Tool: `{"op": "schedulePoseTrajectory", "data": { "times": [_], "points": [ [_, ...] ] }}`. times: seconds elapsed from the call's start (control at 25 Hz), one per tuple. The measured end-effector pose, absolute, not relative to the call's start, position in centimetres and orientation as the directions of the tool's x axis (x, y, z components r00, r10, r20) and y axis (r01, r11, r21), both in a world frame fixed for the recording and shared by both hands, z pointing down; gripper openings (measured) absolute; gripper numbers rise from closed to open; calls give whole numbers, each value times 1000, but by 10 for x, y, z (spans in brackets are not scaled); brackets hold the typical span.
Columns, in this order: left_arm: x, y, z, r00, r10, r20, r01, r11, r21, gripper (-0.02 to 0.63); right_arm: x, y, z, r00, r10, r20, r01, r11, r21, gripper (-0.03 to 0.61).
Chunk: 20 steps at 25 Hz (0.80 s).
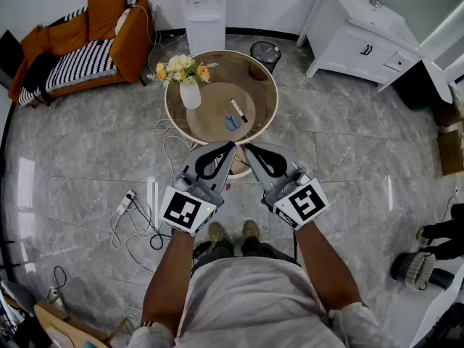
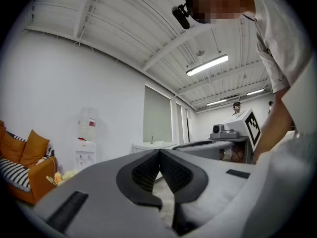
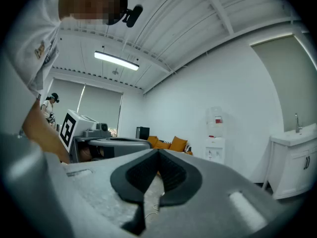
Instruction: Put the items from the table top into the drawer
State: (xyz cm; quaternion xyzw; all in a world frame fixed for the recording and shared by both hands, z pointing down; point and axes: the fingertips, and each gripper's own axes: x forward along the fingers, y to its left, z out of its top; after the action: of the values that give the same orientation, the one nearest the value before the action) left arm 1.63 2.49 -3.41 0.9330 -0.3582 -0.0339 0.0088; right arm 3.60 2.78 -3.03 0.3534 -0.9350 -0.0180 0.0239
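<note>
A round glass-topped table [image 1: 257,85] stands ahead of me in the head view. On it lie blue-handled scissors [image 1: 230,122] and a marker pen [image 1: 238,111], with a white vase of flowers [image 1: 190,93] at its left. My left gripper [image 1: 232,145] and right gripper [image 1: 245,148] are held level side by side just short of the table's near rim, tips almost meeting. Both are shut with nothing between the jaws, as each gripper view shows: the left gripper [image 2: 159,151] and the right gripper [image 3: 158,151]. Whether the table has a drawer is hidden behind the grippers.
An orange sofa [image 1: 80,42] stands at the far left, a water dispenser [image 1: 205,13] behind the table, a black bin [image 1: 264,53] beside it. A white sink cabinet [image 1: 362,35] is at the far right. A power strip and cables [image 1: 127,201] lie on the floor to my left.
</note>
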Motion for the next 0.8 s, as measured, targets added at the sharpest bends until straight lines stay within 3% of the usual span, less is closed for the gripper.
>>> {"op": "schedulePoseTrajectory", "data": {
  "times": [0.8],
  "points": [
    [-23,19,-22,761,-645,-65,-645,-764,27,0,4,22,-21,-702,-710,54,-707,704,57,-2]
  ]
}}
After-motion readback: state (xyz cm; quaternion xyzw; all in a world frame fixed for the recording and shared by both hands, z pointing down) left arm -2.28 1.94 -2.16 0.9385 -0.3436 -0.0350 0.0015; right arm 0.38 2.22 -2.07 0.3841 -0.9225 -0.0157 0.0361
